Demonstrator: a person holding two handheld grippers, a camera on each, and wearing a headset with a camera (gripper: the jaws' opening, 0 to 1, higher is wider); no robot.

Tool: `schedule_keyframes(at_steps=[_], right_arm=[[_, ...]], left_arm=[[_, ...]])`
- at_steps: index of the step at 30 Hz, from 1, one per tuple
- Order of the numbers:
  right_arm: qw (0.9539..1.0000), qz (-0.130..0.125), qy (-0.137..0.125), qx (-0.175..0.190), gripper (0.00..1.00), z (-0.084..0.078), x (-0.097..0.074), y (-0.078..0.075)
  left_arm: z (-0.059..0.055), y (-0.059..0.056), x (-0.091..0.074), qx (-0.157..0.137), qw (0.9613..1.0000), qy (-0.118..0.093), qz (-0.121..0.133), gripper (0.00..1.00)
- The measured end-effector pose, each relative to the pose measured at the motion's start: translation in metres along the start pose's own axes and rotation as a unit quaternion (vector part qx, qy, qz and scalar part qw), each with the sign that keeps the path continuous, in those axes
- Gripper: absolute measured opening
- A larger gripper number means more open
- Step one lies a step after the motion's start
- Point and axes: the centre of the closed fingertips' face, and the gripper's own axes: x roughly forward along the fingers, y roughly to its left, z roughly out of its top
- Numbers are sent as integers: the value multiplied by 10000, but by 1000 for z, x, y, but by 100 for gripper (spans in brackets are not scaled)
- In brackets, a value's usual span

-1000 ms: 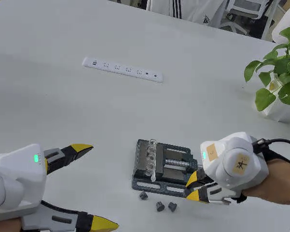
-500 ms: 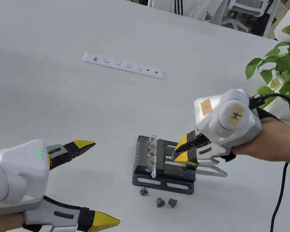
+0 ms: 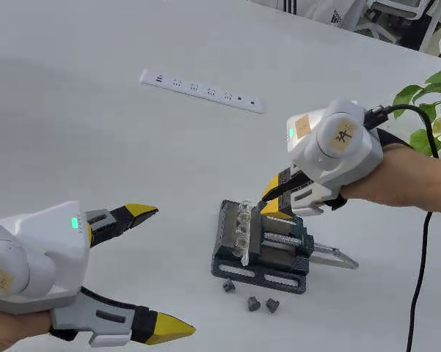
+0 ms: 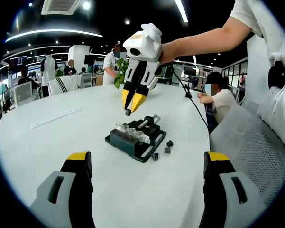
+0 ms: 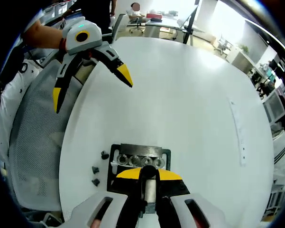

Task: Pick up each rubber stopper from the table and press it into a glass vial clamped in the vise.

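The white table (image 3: 95, 110) is broad and bare-topped, with an office and seated people behind it in the left gripper view. A second ago my right gripper (image 3: 268, 205) was low on the table, at the handle end of the vise (image 3: 263, 253) and close to the loose stoppers. Now it is lifted and hangs over the vise, tips pointing down at the far end of the row of vials (image 3: 243, 227). Its jaws are pinched almost together on a small dark stopper (image 4: 127, 113); I cannot tell which way that stopper is turned.

The vials stand upright, mouths up, clamped side by side. Their row runs crosswise just ahead of the right gripper's tips, square to the vise screw. Three loose stoppers (image 3: 253, 303) lie on the table just beside the vise, on the side away from that gripper, placed as before relative to the vise.

My left gripper (image 3: 161, 271) sits well back from the vise, jaws spread wide, holding nothing, aimed toward it. Beyond the right gripper lies a power strip (image 3: 202, 90); behind the hand trails a cable (image 3: 422, 242), near a plant (image 3: 433, 95).
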Motion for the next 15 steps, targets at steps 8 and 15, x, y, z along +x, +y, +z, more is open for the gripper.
schedule_keyframes(at_steps=[8,15], right_arm=[[10000,49,53,59,6,0,12,-12],[9999,108,98,57,6,1,19,-13]], left_arm=[[-2,2,1,-33,10000,-8,-7,98],[-3,2,1,-54,10000,-26,-20,98]])
